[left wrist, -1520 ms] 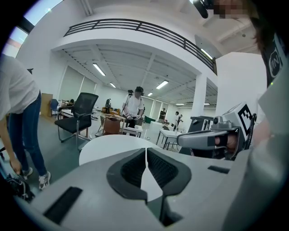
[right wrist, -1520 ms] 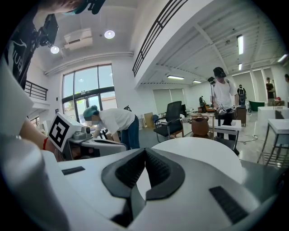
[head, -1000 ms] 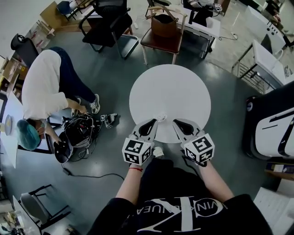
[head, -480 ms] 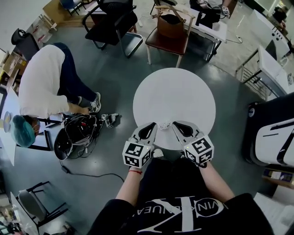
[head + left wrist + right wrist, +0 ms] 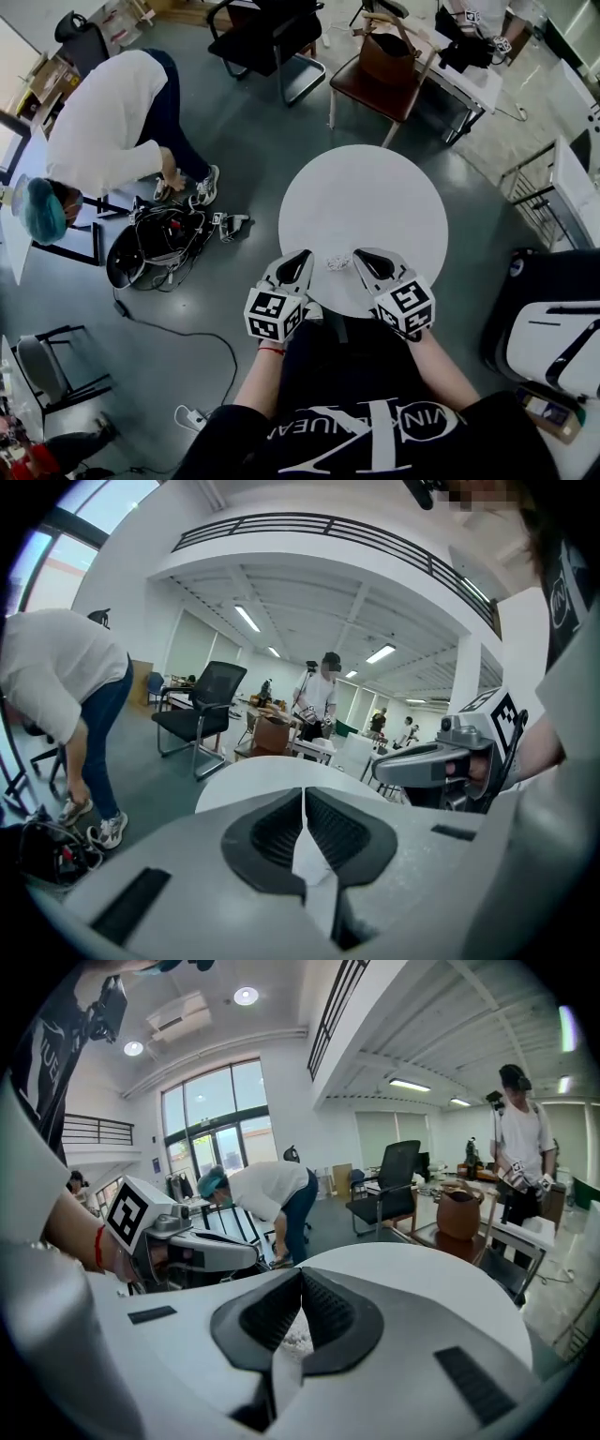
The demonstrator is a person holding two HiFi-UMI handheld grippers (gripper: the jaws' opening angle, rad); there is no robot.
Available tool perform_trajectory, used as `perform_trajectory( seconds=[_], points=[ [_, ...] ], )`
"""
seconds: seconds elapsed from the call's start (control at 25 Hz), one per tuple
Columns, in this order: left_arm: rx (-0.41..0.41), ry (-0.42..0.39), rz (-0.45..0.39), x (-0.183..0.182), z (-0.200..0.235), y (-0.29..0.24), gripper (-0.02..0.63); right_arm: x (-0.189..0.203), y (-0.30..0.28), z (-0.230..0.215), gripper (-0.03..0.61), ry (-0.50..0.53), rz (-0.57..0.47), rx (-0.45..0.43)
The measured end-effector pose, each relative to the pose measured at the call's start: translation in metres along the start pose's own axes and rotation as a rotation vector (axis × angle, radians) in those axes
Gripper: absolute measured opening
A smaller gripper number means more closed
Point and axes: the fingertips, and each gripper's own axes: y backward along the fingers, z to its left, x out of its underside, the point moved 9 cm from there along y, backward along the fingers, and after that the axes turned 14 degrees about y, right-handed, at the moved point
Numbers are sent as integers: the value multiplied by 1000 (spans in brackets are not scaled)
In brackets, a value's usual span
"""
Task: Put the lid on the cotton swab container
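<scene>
A small clear cotton swab container (image 5: 337, 263) sits near the front edge of the round white table (image 5: 366, 202). I cannot make out a separate lid. My left gripper (image 5: 302, 256) is just left of it and my right gripper (image 5: 362, 254) just right of it, both pointing at the table. In the left gripper view the jaws (image 5: 304, 791) meet at the tip with nothing between them. In the right gripper view the jaws (image 5: 301, 1273) are also shut and empty, and a speckled white heap (image 5: 296, 1337) shows below them.
A person in a white top (image 5: 103, 112) bends over a bag and cables (image 5: 159, 253) on the floor at the left. A black chair (image 5: 272, 28) and a brown chair with a bag (image 5: 394, 56) stand beyond the table. A large dark and white machine (image 5: 553, 319) is at the right.
Both grippers stayed shut and sank a little toward the table's front edge, on either side of the container. The view shifted, so the bending person now appears higher up.
</scene>
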Motion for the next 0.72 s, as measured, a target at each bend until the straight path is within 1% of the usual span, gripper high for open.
perform_trajectory(
  seconds=[0.24, 0.4, 0.52, 0.72],
  points=[
    [-115, 65, -51, 8, -9, -8, 18, -5, -15, -20, 3, 91, 8, -172],
    [-171, 101, -69, 14, -17, -16, 18, -4, -25, -34, 3, 113, 15, -257],
    [-207, 118, -76, 17, -21, -25, 18, -1, -32, -43, 3, 130, 24, -312],
    [-257, 146, -91, 23, -28, -37, 18, 7, -39, -58, 3, 131, 26, -371]
  ],
)
